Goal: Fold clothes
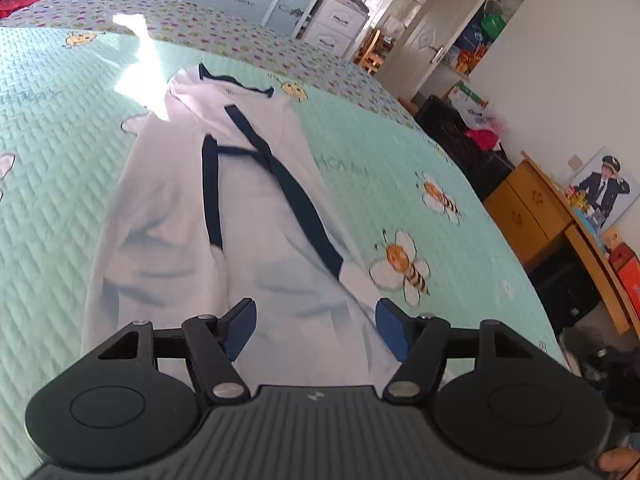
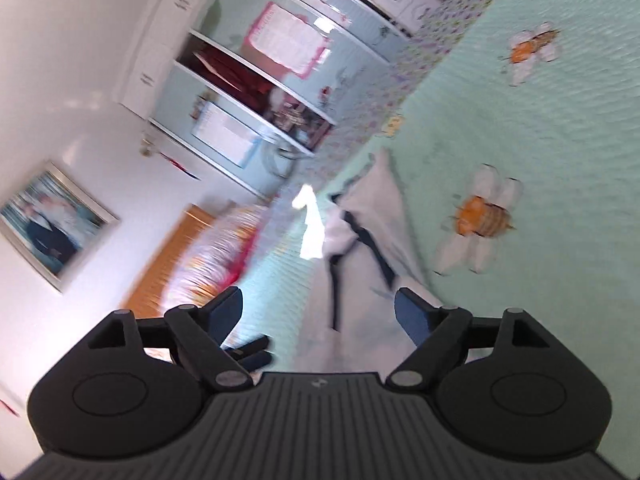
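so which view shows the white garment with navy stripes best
The left wrist view: the white garment with navy stripes lies sharp and nearly whole on the mint bee-print bedspread. The right wrist view shows only a blurred part of it.

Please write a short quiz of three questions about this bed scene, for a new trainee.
1. True or false: the white garment with dark navy stripes lies spread on the mint green quilted bedspread with bee pictures.
2. Multiple choice: the left gripper is A) shut on the garment, B) open with nothing pressed between its fingers, C) out of view.
3. Fill in: in its own view, the right gripper stands ____.

Key: 1 true; 2 B; 3 open.
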{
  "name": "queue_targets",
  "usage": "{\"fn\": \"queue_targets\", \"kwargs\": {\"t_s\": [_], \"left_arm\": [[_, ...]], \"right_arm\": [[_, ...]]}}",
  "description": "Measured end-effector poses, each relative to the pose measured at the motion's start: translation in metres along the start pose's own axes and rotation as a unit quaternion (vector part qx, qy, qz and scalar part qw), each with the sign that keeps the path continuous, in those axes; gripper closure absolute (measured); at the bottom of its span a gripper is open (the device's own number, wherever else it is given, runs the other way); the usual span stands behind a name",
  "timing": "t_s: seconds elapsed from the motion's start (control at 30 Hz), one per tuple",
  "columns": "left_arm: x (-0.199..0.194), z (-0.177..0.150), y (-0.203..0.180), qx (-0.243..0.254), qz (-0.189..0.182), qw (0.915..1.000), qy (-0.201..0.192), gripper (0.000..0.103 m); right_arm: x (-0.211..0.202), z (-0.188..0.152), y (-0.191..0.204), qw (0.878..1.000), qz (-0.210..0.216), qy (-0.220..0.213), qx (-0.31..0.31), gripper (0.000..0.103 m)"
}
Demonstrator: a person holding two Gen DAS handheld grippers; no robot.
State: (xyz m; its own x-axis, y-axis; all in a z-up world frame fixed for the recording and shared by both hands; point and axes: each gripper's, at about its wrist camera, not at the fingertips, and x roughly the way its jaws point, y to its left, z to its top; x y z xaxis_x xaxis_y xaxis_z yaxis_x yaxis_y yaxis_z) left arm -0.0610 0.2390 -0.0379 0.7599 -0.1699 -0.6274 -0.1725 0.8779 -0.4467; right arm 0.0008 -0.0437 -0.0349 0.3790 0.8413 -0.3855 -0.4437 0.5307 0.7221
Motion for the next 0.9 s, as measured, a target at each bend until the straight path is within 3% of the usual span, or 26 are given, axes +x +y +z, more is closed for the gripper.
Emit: {"fn": "queue_targets", "kwargs": {"t_s": [0.07,0.13,0.23,0.33,0.5,0.6,0.67,0.73,0.9], "left_arm": [[-0.008,-0.021,-0.009,0.000,0.010,0.9999,0.005,0.034],[-0.011,-0.036,-0.011,-0.028,0.013,0.9994,0.016,0.034],[-0.009,-0.049,-0.014,-0.057,0.017,0.9976,0.035,0.034],[0.000,-0.044,-0.025,-0.040,0.041,0.9978,0.034,0.034],[0.025,-0.027,-0.027,-0.080,0.028,0.9962,0.022,0.034],[0.058,-0.011,-0.029,-0.077,0.023,0.9965,0.026,0.034],[0.083,0.000,-0.028,-0.084,0.022,0.9958,0.031,0.034],[0.109,0.010,-0.023,-0.102,0.022,0.9939,0.038,0.034],[0.152,0.026,-0.019,-0.115,0.041,0.9917,0.041,0.034]], "right_arm": [[-0.012,-0.027,-0.008,0.995,-0.090,0.002,-0.035,0.020],[-0.018,-0.048,-0.018,0.989,-0.135,-0.004,-0.060,0.020],[-0.011,-0.064,-0.030,0.988,-0.130,0.009,-0.082,0.020],[0.003,-0.064,-0.033,0.985,-0.136,0.000,-0.107,0.020],[0.018,-0.071,-0.049,0.986,-0.143,-0.004,-0.087,0.022],[0.023,-0.072,-0.048,0.984,-0.141,-0.010,-0.104,0.025],[0.026,-0.073,-0.048,0.983,-0.143,-0.010,-0.113,0.035],[0.028,-0.073,-0.048,0.983,-0.143,-0.009,-0.113,0.053],[0.031,-0.077,-0.045,0.981,-0.141,-0.001,-0.131,0.064]]}}
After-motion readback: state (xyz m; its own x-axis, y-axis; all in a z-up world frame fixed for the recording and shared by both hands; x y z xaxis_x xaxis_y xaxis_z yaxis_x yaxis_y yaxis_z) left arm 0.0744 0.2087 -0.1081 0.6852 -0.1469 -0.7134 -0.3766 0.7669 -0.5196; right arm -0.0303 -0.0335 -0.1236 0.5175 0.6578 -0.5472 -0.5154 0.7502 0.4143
